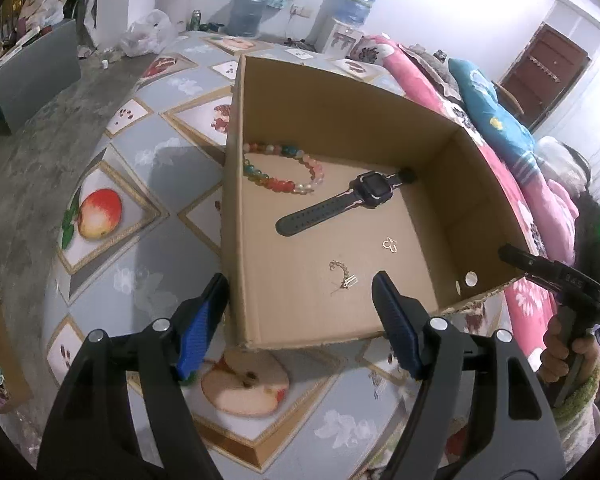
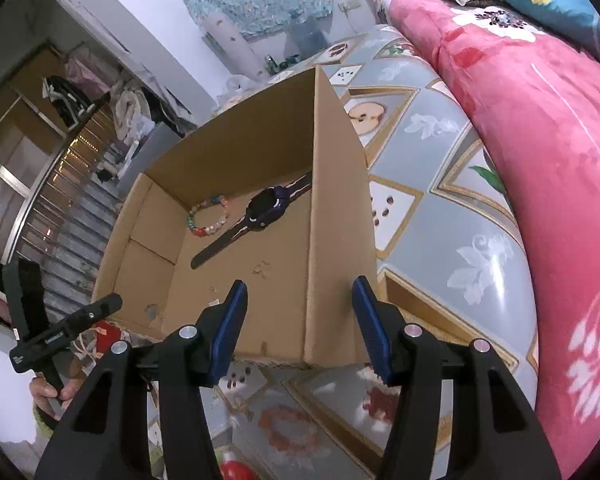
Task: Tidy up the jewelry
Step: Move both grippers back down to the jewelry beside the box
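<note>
The left tongs (image 1: 300, 292) are spread and pinch nothing, straddling the near left wall of the box (image 1: 256, 312). The right tongs (image 2: 298, 296) are likewise spread and pinch nothing, straddling the box's right wall at lower centre of that view. The box stands on a worktop (image 1: 140, 280) covered in a grey cloth printed with framed fruit pictures. Inside lie a bead bracelet (image 1: 284, 170), a dark watch (image 1: 340, 202), a small gold charm (image 1: 391, 244) and a tiny beaded piece (image 1: 342, 276). A pink floral blanket (image 2: 540, 160) fills the right of the right view; water bottles (image 1: 360, 2) stand at upper centre. A hand (image 1: 568, 352) grips the right handle at lower right. No writing is legible.
</note>
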The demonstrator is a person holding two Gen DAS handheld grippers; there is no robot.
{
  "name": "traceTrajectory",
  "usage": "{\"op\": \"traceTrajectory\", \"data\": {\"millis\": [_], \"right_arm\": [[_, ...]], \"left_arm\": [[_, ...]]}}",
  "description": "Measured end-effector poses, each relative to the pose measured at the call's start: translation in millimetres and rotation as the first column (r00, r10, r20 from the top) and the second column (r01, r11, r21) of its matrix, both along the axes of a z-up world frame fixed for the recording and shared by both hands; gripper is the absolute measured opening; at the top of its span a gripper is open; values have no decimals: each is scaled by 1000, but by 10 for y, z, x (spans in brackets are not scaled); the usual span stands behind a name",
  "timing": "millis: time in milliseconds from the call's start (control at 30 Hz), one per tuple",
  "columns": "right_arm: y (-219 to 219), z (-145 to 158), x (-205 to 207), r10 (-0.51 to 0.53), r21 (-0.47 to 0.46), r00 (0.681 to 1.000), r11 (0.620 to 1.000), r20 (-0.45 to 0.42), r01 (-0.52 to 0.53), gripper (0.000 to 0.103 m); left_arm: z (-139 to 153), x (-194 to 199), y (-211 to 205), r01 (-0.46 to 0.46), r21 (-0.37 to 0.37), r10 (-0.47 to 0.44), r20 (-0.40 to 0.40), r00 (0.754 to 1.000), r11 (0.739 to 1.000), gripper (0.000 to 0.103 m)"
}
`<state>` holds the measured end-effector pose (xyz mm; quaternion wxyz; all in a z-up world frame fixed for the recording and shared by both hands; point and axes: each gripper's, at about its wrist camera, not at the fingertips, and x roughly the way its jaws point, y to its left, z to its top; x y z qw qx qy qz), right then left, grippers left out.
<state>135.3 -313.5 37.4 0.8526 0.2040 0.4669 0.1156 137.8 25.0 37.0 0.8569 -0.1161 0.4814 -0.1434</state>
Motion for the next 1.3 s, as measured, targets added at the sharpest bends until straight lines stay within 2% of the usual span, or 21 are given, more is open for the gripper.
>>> {"op": "traceTrajectory", "data": {"millis": [233,400,600,700,767,800,867,967,1133,1300], "right_arm": [[-60,-38,-242,-24,19,1000,1000,-9,25,54],[-68,-54,-307,-42,16,999,999,24,41,54],[-184,142,-597,-99,-33,987,994,125,104,56],[-189,216,-835,-107,-88,981,989,162,122,64],[-136,252,-993,-98,-145,979,982,180,125,74],[-103,262,-1080,-88,-181,978,976,187,122,76],[-11,264,-1204,-75,-237,979,964,189,120,86],[209,146,-1328,-26,-322,986,943,166,79,96],[578,-238,-1358,59,-417,996,909,65,-27,96],[857,-587,-1397,116,-477,993,873,-8,-106,96]], "left_arm": [[-7,-261,9,8,-26,-9,-10,1000,1000,70],[-16,-332,19,15,-31,-15,20,1000,999,70],[234,-625,115,4,0,-4,187,982,1000,74],[299,-843,165,31,24,-36,247,968,999,79],[275,-1010,165,67,56,-79,254,964,996,82],[240,-1085,158,87,69,-102,246,964,994,83],[149,-1168,117,119,99,-138,219,966,988,84],[-147,-1237,-14,155,149,-176,135,975,977,84],[-581,-1157,-256,180,229,-196,46,980,957,84],[-807,-1058,-356,189,317,-199,1,980,929,84]]}}
